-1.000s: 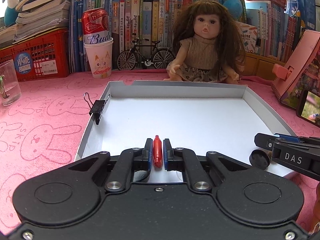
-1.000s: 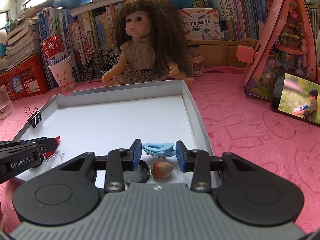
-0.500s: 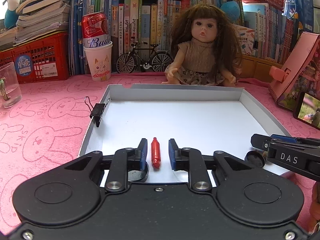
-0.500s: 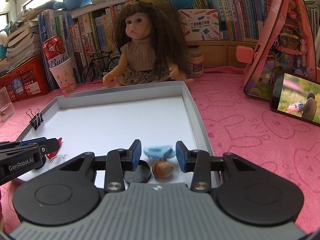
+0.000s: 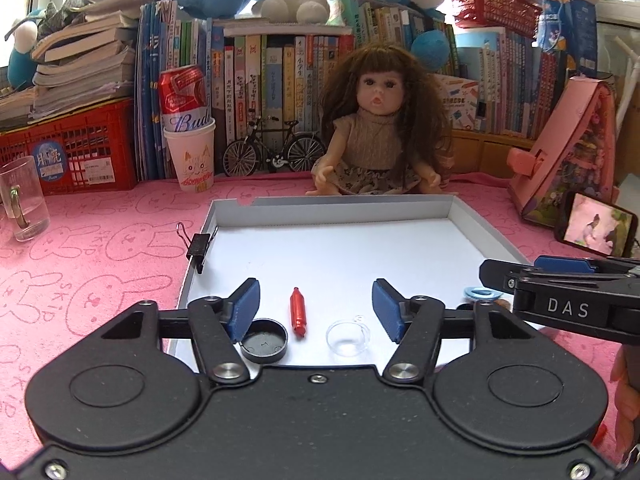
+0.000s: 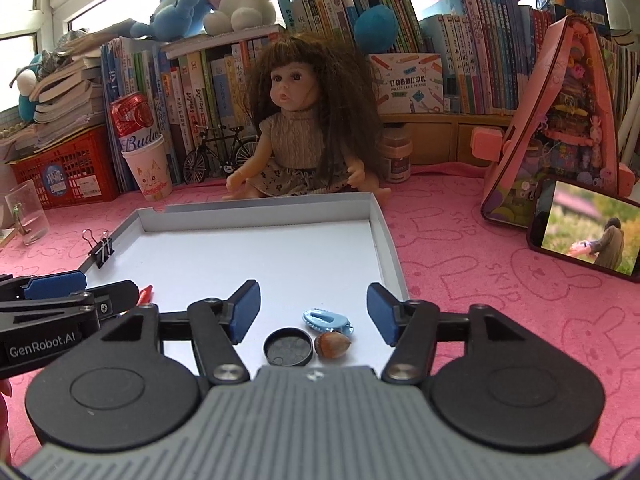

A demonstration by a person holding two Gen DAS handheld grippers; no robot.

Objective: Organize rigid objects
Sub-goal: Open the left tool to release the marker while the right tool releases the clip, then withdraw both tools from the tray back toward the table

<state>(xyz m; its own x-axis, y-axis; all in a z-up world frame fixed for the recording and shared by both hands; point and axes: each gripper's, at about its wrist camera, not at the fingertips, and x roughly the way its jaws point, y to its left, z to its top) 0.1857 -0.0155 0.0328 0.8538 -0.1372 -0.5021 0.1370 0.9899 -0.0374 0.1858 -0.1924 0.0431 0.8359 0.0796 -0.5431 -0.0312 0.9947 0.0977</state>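
Left hand-held gripper: jaws spread wide, just been opening, nothing pinched; small red pen-shaped metal cylinder lying free between the pads, touching neither. Right hand-held gripper: also spread, just been opening, empty; light-blue plastic hair claw clip resting loose between its blue pads.

All small pieces sitting on the floor of the shallow white cardboard tray, near its front edge, tray itself on the pink rabbit-print bench.

Red cylinder: stiff, light, probably smooth and prone to roll sideways; best pinched across the middle of the barrel. Long axis running almost straight away from the left camera, narrower tip toward the far wall of the tray, blunter end nearest, leaning very slightly to the right at the near end.

Beside it, black round plastic cap on the left, open side up, and clear shallow plastic dish on the right; both light, the dish likely slippery and easily cracked, so best taken gently by the rim.

Hair clip: rigid but springy, toothed, light; long axis lying crosswise in the right view, tilted slightly, best gripped across its narrow width. Touching or just beside it, brown hazelnut: hard, rounded, likely to squirt out of a pinch. Second black round cap just left of the nut.
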